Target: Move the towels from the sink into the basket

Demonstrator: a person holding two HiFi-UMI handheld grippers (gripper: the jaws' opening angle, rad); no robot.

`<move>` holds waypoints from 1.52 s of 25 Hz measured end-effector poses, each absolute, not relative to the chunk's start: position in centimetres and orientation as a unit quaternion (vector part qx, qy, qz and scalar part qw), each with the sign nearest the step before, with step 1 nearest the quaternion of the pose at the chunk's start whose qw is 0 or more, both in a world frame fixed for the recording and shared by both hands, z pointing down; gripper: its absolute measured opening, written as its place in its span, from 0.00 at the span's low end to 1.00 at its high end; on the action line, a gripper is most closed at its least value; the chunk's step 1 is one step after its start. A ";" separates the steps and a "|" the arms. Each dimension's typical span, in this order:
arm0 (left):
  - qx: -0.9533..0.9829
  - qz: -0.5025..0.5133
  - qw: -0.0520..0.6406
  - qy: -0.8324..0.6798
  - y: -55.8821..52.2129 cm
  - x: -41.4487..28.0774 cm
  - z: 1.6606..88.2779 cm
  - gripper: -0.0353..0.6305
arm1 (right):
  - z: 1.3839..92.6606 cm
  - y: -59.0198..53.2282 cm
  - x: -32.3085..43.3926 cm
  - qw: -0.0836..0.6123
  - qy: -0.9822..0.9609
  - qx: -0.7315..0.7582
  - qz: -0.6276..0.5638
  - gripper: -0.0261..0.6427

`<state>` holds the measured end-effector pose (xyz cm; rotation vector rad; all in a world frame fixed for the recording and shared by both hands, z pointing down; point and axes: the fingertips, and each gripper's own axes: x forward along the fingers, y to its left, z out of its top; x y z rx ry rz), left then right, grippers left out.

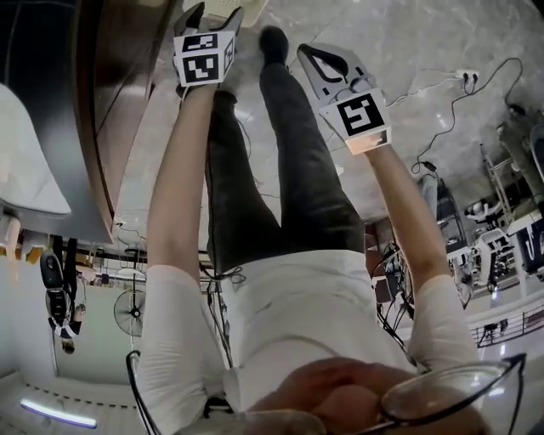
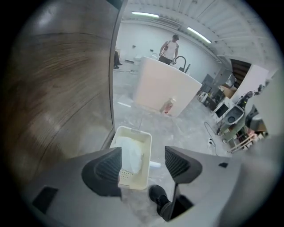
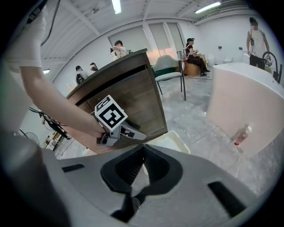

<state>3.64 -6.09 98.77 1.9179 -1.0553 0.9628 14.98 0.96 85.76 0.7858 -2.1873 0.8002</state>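
A cream plastic basket (image 2: 133, 179) stands on the grey floor beside a wooden cabinet, with a white towel (image 2: 132, 155) lying in it. My left gripper (image 2: 142, 166) hangs above it, its jaws wide apart and nothing between them; the basket shows through the gap. In the head view the left gripper (image 1: 212, 13) is at the top left. My right gripper (image 1: 303, 51) is beside it, its jaws closed together and empty. From the right gripper (image 3: 143, 153) view, a corner of the basket (image 3: 173, 142) peeks past the jaws. The white sink counter (image 2: 164, 88) with a faucet (image 2: 179, 62) stands farther off.
The wooden cabinet (image 3: 126, 99) rises right next to the basket. The person's shoe (image 2: 159, 197) is on the floor by the basket. A pink bottle (image 2: 168, 106) leans at the foot of the counter. People stand and sit in the background, and cables (image 1: 450, 93) cross the floor.
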 end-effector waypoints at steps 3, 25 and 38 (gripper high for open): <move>0.757 0.360 0.371 -0.399 -5.4 3.9 96.2 0.46 | 84.0 0.7 14.3 0.339 -0.842 0.297 0.296 0.03; 0.835 0.206 0.305 -0.409 -2.7 -4.4 52.0 0.08 | 48.3 -1.9 3.7 0.267 -0.891 0.309 0.200 0.03; 0.850 0.081 0.223 -0.471 5.0 -13.8 29.8 0.07 | 30.1 2.3 -2.8 0.195 -0.933 0.292 0.081 0.03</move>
